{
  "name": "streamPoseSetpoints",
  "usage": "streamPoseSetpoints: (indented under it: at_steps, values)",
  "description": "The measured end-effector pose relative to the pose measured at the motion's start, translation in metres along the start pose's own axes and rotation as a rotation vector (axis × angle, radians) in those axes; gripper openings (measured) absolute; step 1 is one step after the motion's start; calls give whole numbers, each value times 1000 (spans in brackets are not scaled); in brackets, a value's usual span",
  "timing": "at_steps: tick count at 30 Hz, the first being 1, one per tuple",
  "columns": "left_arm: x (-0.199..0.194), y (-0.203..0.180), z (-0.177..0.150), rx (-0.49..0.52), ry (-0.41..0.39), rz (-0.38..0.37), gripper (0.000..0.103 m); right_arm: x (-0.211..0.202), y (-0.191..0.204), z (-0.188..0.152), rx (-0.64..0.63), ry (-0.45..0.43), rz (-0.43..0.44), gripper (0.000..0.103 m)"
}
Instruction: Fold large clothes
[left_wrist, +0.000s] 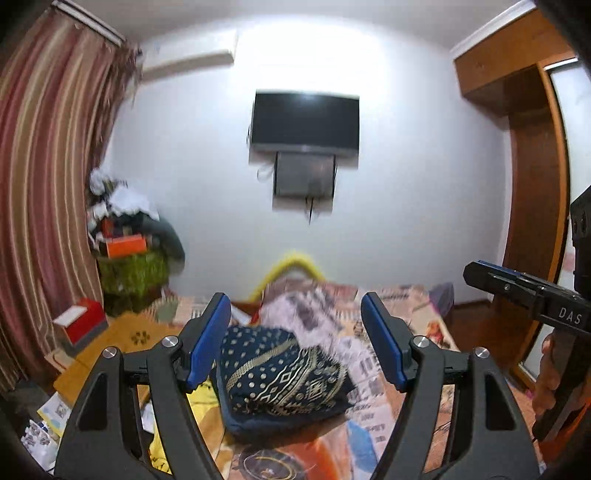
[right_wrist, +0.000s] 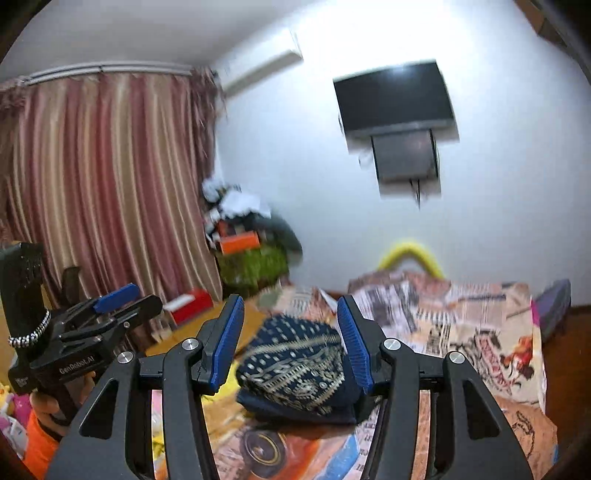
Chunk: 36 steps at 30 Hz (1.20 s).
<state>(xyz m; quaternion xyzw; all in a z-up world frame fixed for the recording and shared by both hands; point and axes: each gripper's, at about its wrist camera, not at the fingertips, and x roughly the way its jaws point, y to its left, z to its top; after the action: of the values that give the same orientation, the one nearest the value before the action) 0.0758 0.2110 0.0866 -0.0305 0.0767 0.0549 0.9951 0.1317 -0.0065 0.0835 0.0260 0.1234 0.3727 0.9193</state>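
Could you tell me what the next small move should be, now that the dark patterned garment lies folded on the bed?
Probably leave it: the dark patterned garment already lies as a compact bundle on the bed, and the left gripper and right gripper are both open, empty and above it. I would swing towards the pale rumpled cloth behind it as the next piece.

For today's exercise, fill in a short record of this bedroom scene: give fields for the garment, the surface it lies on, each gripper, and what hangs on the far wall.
garment: dark blue patterned cloth, folded into a compact bundle
surface: bed with a newspaper-print cover; the bundle rests on it
left gripper: jaws apart, nothing between the pads, raised above the bundle
right gripper: jaws apart, holding nothing, also above the bundle
far wall: dark television with a smaller screen just below it
window side: striped curtain
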Motion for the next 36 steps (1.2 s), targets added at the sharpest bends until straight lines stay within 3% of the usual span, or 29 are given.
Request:
streamPoseSetpoints:
  at_steps: [5, 10, 12, 17, 22, 36]
  values:
    - [-51, -19, -5, 0, -89, 3, 72, -37, 25, -6, -51, -90, -8, 49]
    - [-77, -37, -21, 17, -107, 17, 77, -50, 36, -18, -73, -124, -34, 50]
    - [-83, -39, -28, 9, -106, 44, 89, -50, 35, -23, -77, -127, -68, 58]
    - [-91, -36, -41, -35, -86, 81, 98, -52, 38, -30, -89, -112, -96, 83]
    - [-95, -31, -47, -63, -88, 132, 102, -57, 35, -35, -66, -94, -97, 101]
    - [-96, -27, -59, -72, -78, 166, 102, -59, 36, -48, -66, -51, -113, 102]
